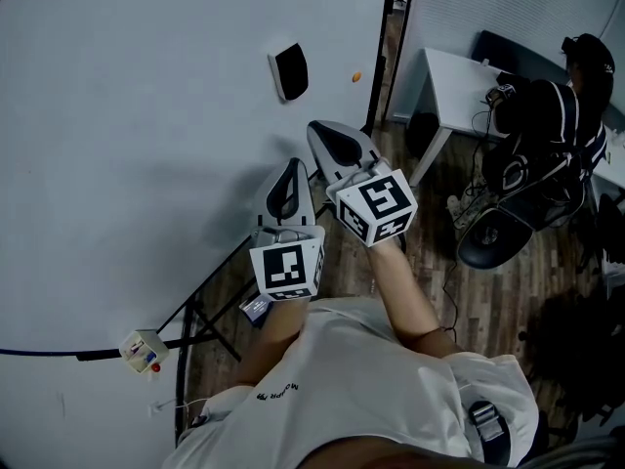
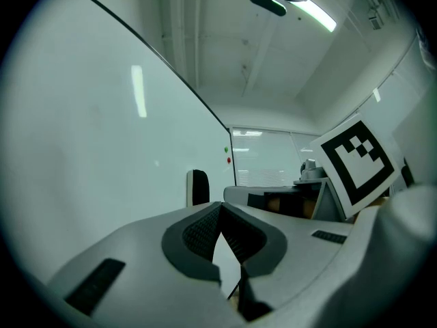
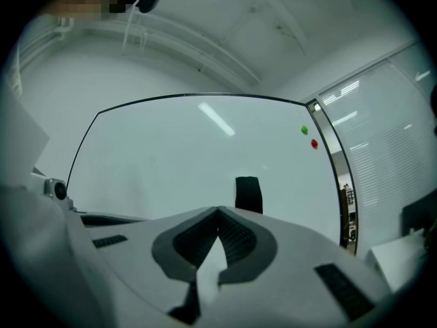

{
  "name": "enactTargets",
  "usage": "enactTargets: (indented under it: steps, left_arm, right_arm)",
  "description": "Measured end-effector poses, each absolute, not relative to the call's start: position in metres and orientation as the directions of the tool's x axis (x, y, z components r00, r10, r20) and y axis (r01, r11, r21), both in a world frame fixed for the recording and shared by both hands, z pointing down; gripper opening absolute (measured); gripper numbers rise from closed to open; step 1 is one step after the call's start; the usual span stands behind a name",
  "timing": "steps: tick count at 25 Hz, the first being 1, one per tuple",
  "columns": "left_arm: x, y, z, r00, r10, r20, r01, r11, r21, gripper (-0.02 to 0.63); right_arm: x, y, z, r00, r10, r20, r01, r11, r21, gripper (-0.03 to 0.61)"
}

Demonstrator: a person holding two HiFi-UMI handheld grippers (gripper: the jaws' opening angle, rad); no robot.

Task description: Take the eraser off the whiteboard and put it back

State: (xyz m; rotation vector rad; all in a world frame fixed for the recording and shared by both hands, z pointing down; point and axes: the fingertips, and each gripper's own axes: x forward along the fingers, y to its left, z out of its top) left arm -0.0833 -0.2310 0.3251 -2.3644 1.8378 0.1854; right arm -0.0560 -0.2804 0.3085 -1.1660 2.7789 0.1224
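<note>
1. Our white shirt filled the bottom of the head view, and our two arms reached out from it toward the whiteboard.
2. Our left gripper had its tongs squeezed together, tips touching, with nothing between them.
3. Our right gripper was the same: tongs pressed shut and empty.
4. The black eraser was stuck on the whiteboard, a little way past both sets of tips. Neither gripper touched it.
5. With the eraser on the board and both tongs empty, we thought the scene fit two times: one before the eraser came off, or one after it went back on. We could not tell which.
6. If a grab was coming, closed tongs could not go around the eraser. They would only bump it, and it might slide down the board or drop to the floor.
7. Our two grippers sat close side by side, so a quick move could knock one into the other.
8. A small orange dot, maybe a magnet, sat near the eraser. A wide swing could knock it off.
</note>
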Motion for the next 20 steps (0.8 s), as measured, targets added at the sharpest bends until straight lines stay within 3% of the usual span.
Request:
enactTargets:
  steps: [20]
  left_arm:
    - [-0.084,-0.234,0.323,0.236,-0.953,-0.191,-0.972,-0.234,-0.032,0.003]
  right_arm:
    - [-0.045,-0.264,0.312,-0.691,-0.707,-0.150,-0.720,0.692,0.058,0.014]
